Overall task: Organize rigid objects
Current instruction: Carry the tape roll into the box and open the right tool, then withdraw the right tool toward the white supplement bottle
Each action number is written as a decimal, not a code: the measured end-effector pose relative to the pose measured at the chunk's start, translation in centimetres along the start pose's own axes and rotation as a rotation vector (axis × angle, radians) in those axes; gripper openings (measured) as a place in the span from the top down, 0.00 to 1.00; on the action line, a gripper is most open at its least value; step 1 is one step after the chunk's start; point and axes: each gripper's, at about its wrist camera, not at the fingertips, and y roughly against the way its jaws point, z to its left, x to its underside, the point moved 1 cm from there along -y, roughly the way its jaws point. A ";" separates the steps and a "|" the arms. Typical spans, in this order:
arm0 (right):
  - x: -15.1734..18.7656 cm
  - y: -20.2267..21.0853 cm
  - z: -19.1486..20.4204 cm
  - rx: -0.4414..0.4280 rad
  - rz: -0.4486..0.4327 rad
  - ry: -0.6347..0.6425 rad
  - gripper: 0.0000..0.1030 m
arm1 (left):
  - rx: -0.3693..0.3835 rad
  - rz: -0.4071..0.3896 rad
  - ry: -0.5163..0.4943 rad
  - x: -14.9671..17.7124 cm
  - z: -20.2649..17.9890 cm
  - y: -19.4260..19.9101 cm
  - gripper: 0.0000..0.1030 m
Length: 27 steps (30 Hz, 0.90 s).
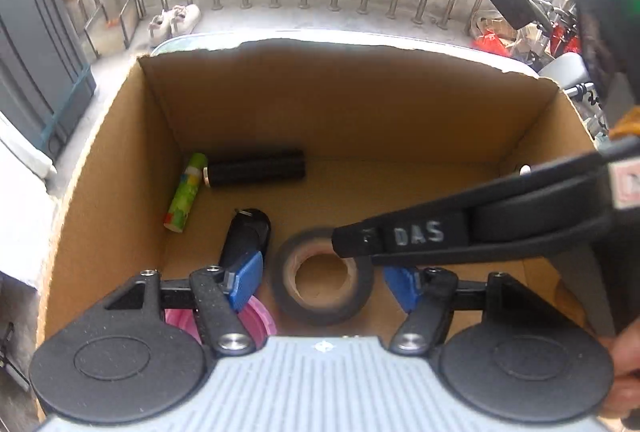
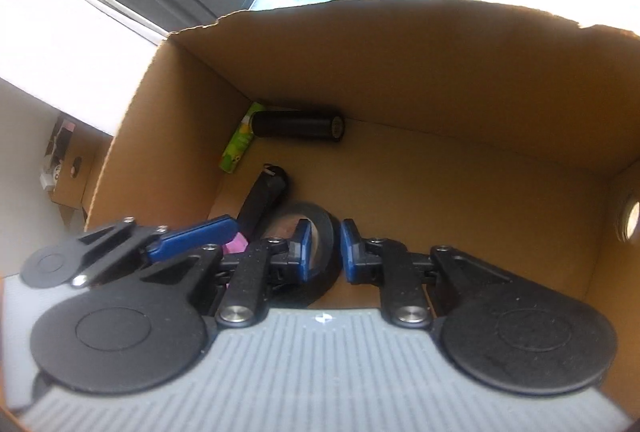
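1. Left tongs [image 1: 322,284] sit at the bottom middle of the left view. They are open wide and hold nothing.
2. Right tongs [image 2: 328,252] sit low in the middle of the right view. They are pinched almost shut with nothing between them.
3. Both point down into a brown cardboard box [image 1: 120,152].
4. A dark grey tape roll [image 1: 288,296] lies flat on the box floor, right under the left tongs.
5. A black handle thing [image 1: 248,232] lies just left of the roll. Something pink [image 1: 260,320] peeks out at the bottom.
6. A green tube [image 1: 184,192] and a black tube [image 1: 256,168] lie in the far left corner, ends touching.
7. A long black bar with white letters [image 1: 420,236] pokes in from the right and covers part of the roll.
8. White shoes [image 1: 176,18] stand by the railing, upper left.
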 end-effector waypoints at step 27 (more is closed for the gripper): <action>21.7 24.5 3.1 -0.256 -0.636 -0.006 0.50 | 0.227 -0.441 -0.162 11.0 -0.8 16.4 0.05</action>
